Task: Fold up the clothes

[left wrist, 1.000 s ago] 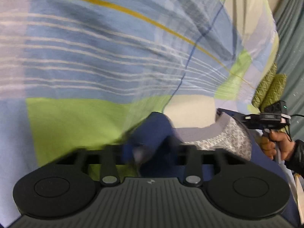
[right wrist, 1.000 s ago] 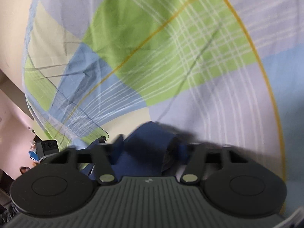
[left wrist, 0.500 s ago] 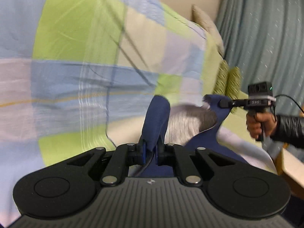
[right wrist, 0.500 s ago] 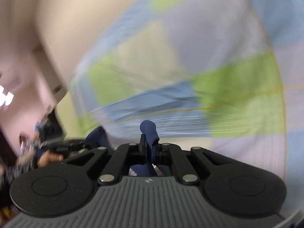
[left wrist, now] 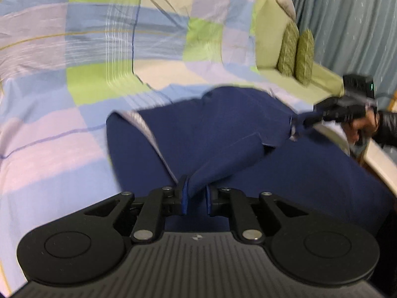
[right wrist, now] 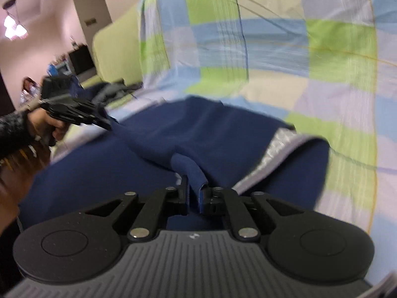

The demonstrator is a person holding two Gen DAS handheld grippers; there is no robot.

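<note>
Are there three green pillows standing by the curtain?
No, the left wrist view shows only two green pillows standing side by side near the grey-green curtain.

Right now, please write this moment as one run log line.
step: fold | left gripper: jaws opening, navy garment fold between | right gripper: jaws opening, fold between | surface: checked bedsheet

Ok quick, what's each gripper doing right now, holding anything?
Left gripper: jaws opening, a fold of the navy blue garment between the fingers.
Right gripper: jaws opening, another fold of the same garment between the fingers.
</note>
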